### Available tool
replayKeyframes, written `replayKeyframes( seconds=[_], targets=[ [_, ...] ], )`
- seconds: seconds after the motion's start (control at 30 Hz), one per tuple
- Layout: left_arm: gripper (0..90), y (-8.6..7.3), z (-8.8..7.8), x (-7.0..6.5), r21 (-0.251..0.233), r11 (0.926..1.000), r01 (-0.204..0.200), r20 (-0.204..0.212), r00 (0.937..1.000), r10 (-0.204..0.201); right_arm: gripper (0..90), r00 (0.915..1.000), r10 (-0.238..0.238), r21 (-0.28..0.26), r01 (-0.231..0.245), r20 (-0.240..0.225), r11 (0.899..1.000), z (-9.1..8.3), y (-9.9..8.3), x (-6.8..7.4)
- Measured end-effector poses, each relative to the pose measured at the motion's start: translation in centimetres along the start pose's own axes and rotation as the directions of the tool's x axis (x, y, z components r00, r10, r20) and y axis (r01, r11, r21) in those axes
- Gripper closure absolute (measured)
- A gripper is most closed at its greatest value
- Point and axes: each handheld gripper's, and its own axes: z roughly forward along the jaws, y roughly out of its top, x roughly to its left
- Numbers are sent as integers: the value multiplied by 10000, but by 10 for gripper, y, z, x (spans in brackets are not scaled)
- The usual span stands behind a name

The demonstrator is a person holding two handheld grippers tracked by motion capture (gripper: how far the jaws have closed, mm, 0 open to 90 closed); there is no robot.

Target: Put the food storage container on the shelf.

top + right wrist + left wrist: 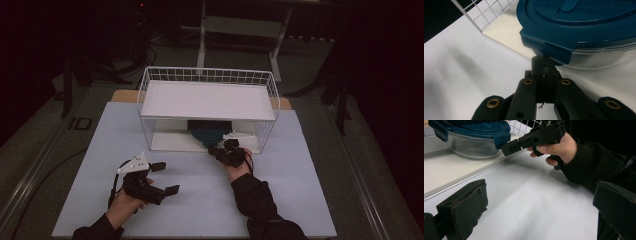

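Container (210, 131): in the high view, mostly hidden beneath the upper shelf (207, 100) of the wire rack; only a dark blue patch shows.
Container lid (584, 22): cut off by the top and right edges of the right gripper view.
Lid latch: whether the closed jaws of the right gripper (544, 65) touch it cannot be told; the jaw tips sit under its overhang.
Right gripper in high view (227, 151): too small and dark to read the jaws.
Left gripper (541, 202): both jaws cut off by the frame edges.
Person's sleeve (599, 167): cropped at the right edge.
Background beyond the desk (310, 200): too dark to identify.
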Motion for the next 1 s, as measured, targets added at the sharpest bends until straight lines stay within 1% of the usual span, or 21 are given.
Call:
replayKeyframes(
  seconds=[0.07,0.13,0.2,0.3,0.37,0.43,0.5,0.6,0.63,0.67,0.7,0.77,0.8,0.83,0.93,1.0],
  targets=[
    [0,0,0,0,-19,10000,10,22,10000,-10,899,10000,37,-13,-37,35,10000,1,1,-2],
    [0,0,0,0,-16,10000,-13,14,10000,13,899,9999,114,-22,-114,-98,9999,2,2,-3],
    [0,0,0,0,-1,10000,5,12,10000,-5,898,10000,23,-39,-23,-34,10000,2,2,-2],
    [0,0,0,-1,8,10000,-14,38,10000,14,895,9996,226,-45,-226,-160,9997,0,0,-3],
    [0,0,0,-1,-19,10000,-34,59,10000,34,865,9996,102,-63,-104,-257,9999,-5,-3,0],
    [0,1,0,-3,-30,10000,-48,89,9999,48,796,9994,-117,-95,114,-339,9999,-10,-5,3],
    [0,1,0,-4,-45,9999,-93,115,9999,93,689,9989,-242,-179,235,-391,9996,-17,-7,6],
    [0,2,0,-5,-60,9999,-135,121,9998,136,442,9983,-360,-491,337,-455,9982,-27,-10,8],
    [0,2,0,-5,-60,9999,-135,121,9998,136,376,9983,-387,-585,361,-441,9976,-30,-11,9],
    [0,2,0,-5,-100,9998,-155,159,9998,157,310,9976,-384,-709,343,-571,9969,-33,-12,9],
    [0,2,0,-5,-89,9998,-159,151,9998,161,270,9969,-420,-737,371,-668,9966,-35,-13,10],
    [0,2,0,-6,-97,9998,-200,160,9997,202,219,9958,-417,-869,346,-817,9956,-40,-15,11],
    [0,2,0,-6,-77,9997,-222,140,9997,223,185,9944,-436,-809,359,-958,9961,-42,-16,11],
    [0,3,-1,-6,-71,9997,-228,133,9996,229,171,9928,-516,-878,421,-1083,9952,-45,-17,12],
    [0,3,-1,-7,-115,9997,-208,156,9997,210,172,9932,-547,-883,457,-1023,9950,-49,-20,13],
    [0,3,-2,-8,-147,9996,-235,173,9996,238,172,9929,-735,-870,654,-933,9941,-55,-24,14]
  ],
)
